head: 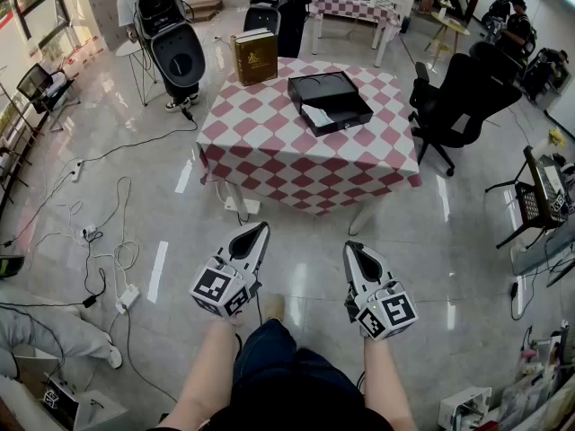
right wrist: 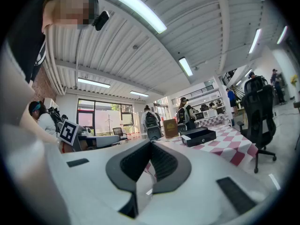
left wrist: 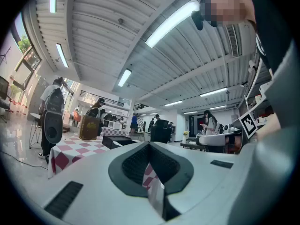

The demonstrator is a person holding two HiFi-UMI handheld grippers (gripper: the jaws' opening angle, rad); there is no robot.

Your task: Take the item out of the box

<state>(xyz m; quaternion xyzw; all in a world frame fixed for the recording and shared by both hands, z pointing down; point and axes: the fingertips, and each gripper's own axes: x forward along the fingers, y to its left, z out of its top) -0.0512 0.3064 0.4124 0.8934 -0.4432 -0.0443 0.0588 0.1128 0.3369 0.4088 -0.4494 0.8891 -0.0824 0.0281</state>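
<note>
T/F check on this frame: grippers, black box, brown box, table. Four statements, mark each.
1. Both grippers are over the table. False: the left gripper and the right gripper hang over the floor, short of the table.
2. The black box sits on the table. True.
3. The right gripper holds something. False: its jaws are together with nothing between them.
4. The brown box stands upright at the table's far side. True.
</note>
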